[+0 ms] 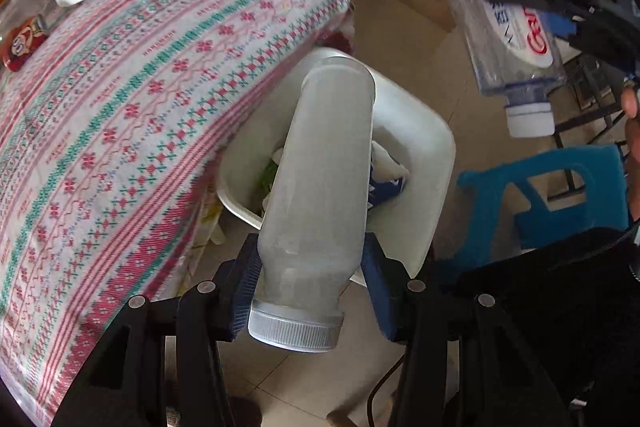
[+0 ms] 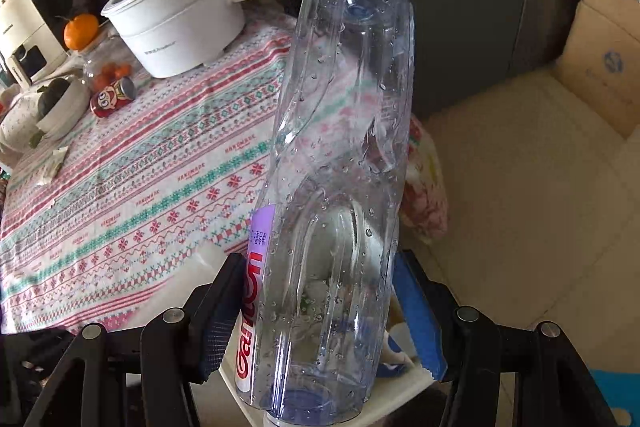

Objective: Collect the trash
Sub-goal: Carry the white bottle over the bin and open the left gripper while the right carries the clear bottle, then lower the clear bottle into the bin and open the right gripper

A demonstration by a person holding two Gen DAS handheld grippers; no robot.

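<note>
Right wrist | patterned tablecloth (image 2: 132, 187) | white pot (image 2: 176, 23) | tiled floor (image 2: 532, 195)

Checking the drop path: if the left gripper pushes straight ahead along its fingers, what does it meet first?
Probably the white trash bin: the left gripper and its frosted bottle point into the bin's opening, toward the trash inside. Depth is unclear.

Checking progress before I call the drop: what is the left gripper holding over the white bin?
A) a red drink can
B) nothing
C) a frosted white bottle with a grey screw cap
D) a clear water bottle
C: the left gripper is clamped on the frosted white bottle, cap end nearest the camera, above the white bin.
</note>
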